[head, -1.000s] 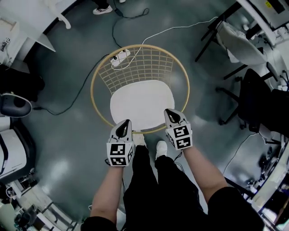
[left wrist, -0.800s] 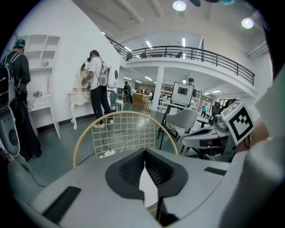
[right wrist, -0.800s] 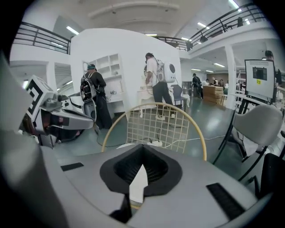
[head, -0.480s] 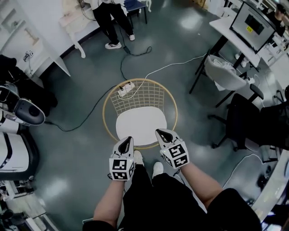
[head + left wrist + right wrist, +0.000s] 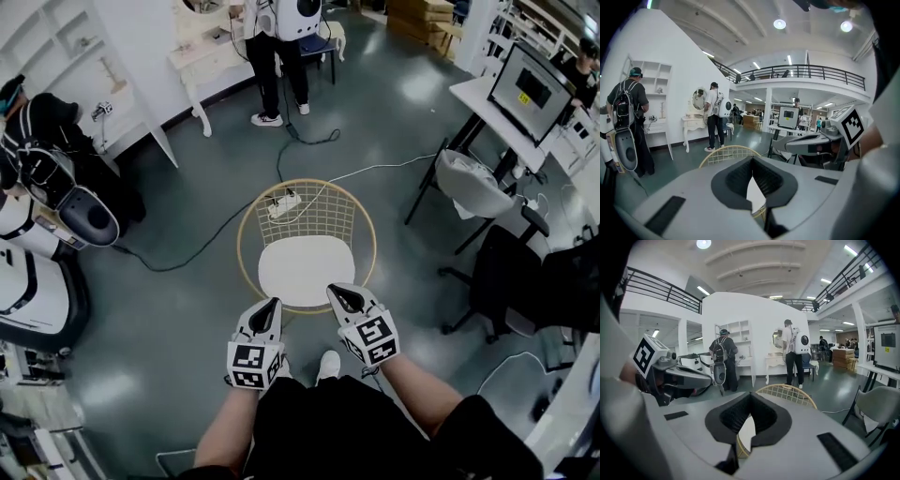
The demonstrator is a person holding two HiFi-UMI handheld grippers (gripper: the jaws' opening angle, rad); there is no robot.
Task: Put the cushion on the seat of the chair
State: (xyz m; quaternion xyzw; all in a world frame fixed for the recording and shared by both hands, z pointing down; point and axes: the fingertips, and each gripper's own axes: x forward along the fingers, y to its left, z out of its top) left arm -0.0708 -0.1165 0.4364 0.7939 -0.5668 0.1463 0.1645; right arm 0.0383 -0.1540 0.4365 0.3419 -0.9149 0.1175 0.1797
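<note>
Two hand-held grippers in my head view, both with jaws pressed together and nothing between them. The left hand-held gripper (image 5: 269,307) sits at 6 o'clock of the round gold wire-frame chair (image 5: 246,246). The right hand-held gripper (image 5: 339,294) is just beside it, toward 5 o'clock. Both tips point at the chair's front rim.

The white rounded seat cushion (image 5: 307,269) lies flat on the chair's seat, inside the gold ring and in front of the wire-grid back. Neither hand-held gripper touches it. In each gripper view I see a sliver of white cushion and gold rim past the closed jaw tips.

Surroundings, clocked from the chair:
- 12 o'clock: a standing person in dark trousers (image 5: 272,66), next to a white table with curved legs (image 5: 214,64).
- Behind the wire back: a white power strip (image 5: 284,204) on the grey floor, with a black cable (image 5: 178,262) running off toward 9 o'clock.
- 2 o'clock: a dark computer monitor (image 5: 531,89) on a white table.
- 3 o'clock: a grey-seated office chair (image 5: 473,183).
</note>
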